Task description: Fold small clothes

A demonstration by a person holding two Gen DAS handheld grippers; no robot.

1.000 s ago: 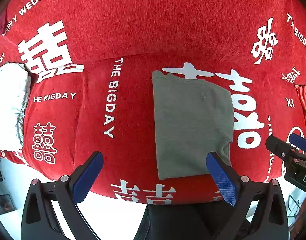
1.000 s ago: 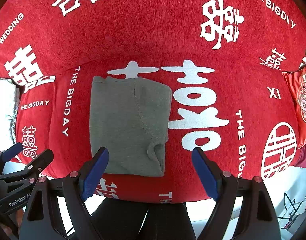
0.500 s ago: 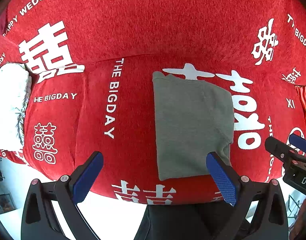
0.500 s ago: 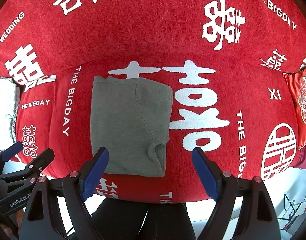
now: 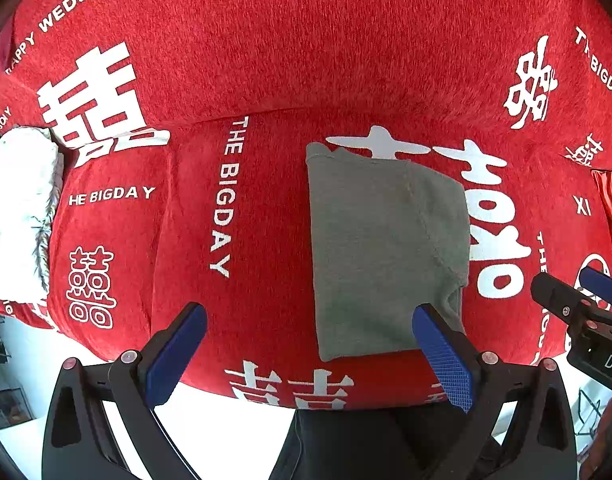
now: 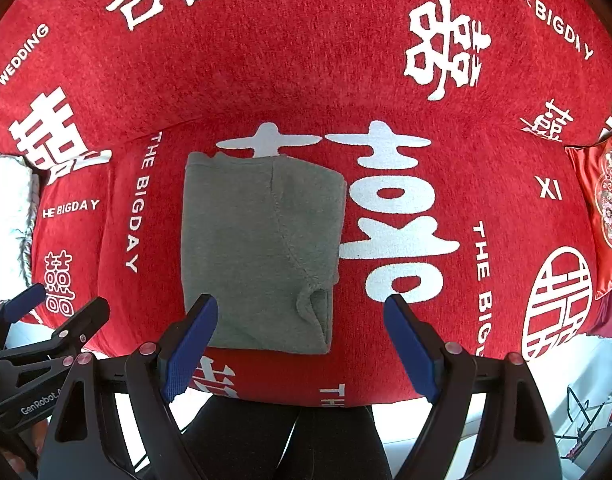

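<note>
A small grey garment (image 5: 386, 248) lies folded into a neat upright rectangle on the red sofa seat (image 5: 234, 320); the same garment (image 6: 262, 256) shows in the right wrist view, a curled edge at its lower right corner. My left gripper (image 5: 310, 356) hangs above the seat's front edge, open, nothing between its blue pads; its right pad overlaps the cloth's lower right corner in the picture. My right gripper (image 6: 302, 344) also stands open and empty above the garment's near edge. Each gripper shows at the edge of the other's view.
The red cover with white wedding lettering runs up the sofa backrest (image 5: 306, 40). A white fluffy cushion (image 5: 18, 216) lies at the left end, a red embroidered cushion (image 6: 610, 208) at the right. A person's dark trousers (image 6: 282, 440) stand against the seat's front.
</note>
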